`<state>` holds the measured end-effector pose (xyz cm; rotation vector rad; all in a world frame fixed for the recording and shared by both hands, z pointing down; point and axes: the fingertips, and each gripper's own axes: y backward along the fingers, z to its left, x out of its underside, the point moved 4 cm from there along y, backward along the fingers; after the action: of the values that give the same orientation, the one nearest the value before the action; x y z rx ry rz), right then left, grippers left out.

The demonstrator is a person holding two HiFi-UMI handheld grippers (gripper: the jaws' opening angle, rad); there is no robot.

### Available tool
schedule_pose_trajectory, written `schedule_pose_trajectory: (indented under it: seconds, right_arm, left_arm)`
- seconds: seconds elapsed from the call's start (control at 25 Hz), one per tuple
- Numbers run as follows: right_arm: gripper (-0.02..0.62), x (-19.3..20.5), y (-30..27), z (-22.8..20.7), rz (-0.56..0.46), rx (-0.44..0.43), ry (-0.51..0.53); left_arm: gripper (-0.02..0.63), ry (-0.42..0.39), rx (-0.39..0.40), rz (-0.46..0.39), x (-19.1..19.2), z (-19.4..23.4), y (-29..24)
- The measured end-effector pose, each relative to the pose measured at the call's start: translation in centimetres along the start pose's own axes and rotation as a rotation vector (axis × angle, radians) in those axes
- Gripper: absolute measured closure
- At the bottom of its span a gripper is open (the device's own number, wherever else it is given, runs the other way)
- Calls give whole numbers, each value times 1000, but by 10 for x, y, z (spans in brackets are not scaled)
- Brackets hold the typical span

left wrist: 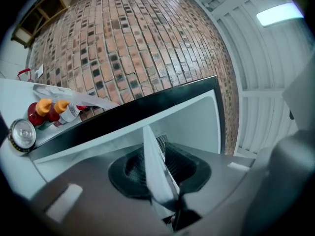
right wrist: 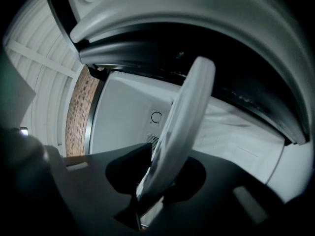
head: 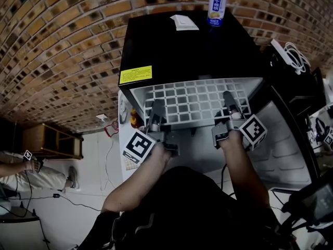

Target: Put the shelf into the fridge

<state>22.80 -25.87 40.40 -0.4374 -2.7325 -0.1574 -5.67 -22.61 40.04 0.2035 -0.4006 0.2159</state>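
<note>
The white grid shelf (head: 192, 100) lies flat at the mouth of the black mini fridge (head: 182, 51), its far part under the fridge's top. My left gripper (head: 156, 111) is shut on the shelf's near edge at the left. My right gripper (head: 230, 105) is shut on the same edge at the right. In the left gripper view the shelf (left wrist: 155, 173) shows edge-on, running into the left gripper (left wrist: 162, 181). In the right gripper view the shelf's rim (right wrist: 184, 127) runs the same way into the right gripper (right wrist: 157, 176), with the white fridge interior (right wrist: 128, 117) behind.
A drink can (head: 216, 7), a paper (head: 184, 22) and a yellow label (head: 136, 75) are on the fridge top. Sauce bottles (left wrist: 54, 109) and a can (left wrist: 22, 134) sit at the left of the opening. A seated person (head: 31, 173), a wooden rack (head: 52, 139) and floor cables are at the left.
</note>
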Motion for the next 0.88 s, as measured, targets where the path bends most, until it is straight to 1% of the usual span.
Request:
schedule_pose_trajectory:
  seconds: [0.04,0.12,0.2,0.24,0.32,0.44,0.48,0.6,0.68,0.76,0.88]
  right_arm:
    - [522,0,-3,0,0,4,-10]
    - [525,-1,-11,2,-5,-17,-30]
    - [523,-2,-15,3,-9,-27,-28]
    - [523,-2,-16,3,-9,-16,-24]
    - [523,-3,-18,2,-10,9,-21]
    - [523,-2,-19,2,-9,-8,-31]
    - [523,-1,-19,2,-7,-15,-34]
    - [524,-2,-19,3,-5,-23,-33]
    - [525,-2,-19,3,-7,-14,-29]
    - [525,-1,-19,3,-7,-22,-31]
    - [525,-2,-21,3,-10,-19,-29]
  left_arm:
    - [549,17,-6,2,-1,1,-3]
    - [554,44,-15,7,-2,2,-8]
    - [554,49,-16,12,-3,3,-12]
    - [552,53,-18,10,-3,3,-14]
    - [549,87,-38,-4,-1,2,-16]
    - [564,136,-97,-39,12,-3,-12]
    - [565,143,-99,-56,13,-3,-11]
    - [563,138,-65,-67,13,-2,-18]
    - [561,115,-65,-76,13,-3,-22]
    - [560,85,-67,-94,13,-3,-22]
    - [560,75,-62,-97,12,-3,-24]
